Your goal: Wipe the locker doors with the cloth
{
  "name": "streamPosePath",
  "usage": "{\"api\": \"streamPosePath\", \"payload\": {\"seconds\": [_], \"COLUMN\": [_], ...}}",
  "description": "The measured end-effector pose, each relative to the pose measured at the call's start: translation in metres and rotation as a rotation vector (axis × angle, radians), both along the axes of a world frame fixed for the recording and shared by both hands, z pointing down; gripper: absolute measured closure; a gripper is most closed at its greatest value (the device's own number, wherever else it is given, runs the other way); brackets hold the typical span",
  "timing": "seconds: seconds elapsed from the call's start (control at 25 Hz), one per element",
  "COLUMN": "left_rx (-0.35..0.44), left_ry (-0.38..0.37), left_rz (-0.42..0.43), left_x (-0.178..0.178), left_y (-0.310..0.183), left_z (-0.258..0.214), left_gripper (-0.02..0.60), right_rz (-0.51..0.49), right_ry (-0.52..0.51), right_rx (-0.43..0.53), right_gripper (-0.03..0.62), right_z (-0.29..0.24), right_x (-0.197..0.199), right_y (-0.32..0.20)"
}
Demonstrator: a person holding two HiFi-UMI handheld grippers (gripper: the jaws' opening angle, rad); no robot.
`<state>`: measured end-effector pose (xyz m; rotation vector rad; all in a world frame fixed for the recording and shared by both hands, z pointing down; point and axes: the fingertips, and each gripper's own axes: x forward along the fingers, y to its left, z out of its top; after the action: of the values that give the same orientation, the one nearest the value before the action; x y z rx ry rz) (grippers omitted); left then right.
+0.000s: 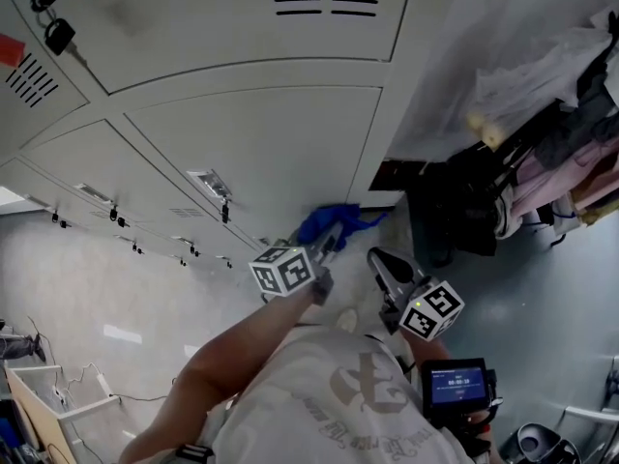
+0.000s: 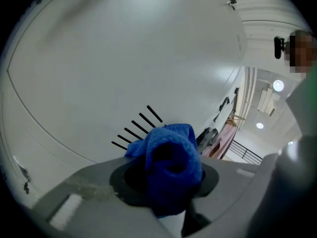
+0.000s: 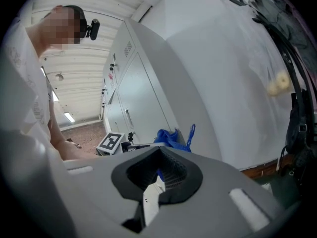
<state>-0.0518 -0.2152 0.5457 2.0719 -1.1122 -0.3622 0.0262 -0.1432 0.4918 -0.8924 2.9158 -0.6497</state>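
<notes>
The left claw (image 2: pixel 171 197) is pinching the blue cloth (image 2: pixel 169 155), which bulges out in front of the jaws as a thick wad. The wad is pushed up to the grey locker door (image 2: pixel 124 58), just beside the door's vent slits (image 2: pixel 138 128); I cannot tell whether it actually touches. In the head view this is the low corner of the door (image 1: pixel 271 153), with a loose tail of cloth (image 1: pixel 334 222) trailing past the door's edge.

The right claw (image 3: pixel 158 175) is pressed together on nothing and hangs back from the door.

The risks, as I judge them:
- The wad is small, so each pass probably cleans only a narrow strip.
- Pressing too hard could bring the hard jaw tips onto the door's paint.
- The tail could catch in the slits, which might drag the cloth out of the pinch.
</notes>
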Motion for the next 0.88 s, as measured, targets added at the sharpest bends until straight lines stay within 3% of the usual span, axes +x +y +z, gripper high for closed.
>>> {"api": "streamPosePath", "payload": {"seconds": [0.32, 0.88], "left_rx": [0.029, 0.115], "left_ry": [-0.071, -0.348], "left_rz": [-0.144, -0.356], "left_x": [-0.064, -0.186], "left_y": [0.010, 0.032], "left_z": [-0.008, -0.015], "left_gripper": [0.445, 0.445], "right_rz": [-0.054, -0.128], "right_ry": [-0.008, -0.003], "right_rx": [0.000, 0.001], "right_gripper": [0.591, 0.591], "right_z": [-0.002, -0.003], "right_x": [-0.030, -0.067], "right_y": [0.006, 0.015]}}
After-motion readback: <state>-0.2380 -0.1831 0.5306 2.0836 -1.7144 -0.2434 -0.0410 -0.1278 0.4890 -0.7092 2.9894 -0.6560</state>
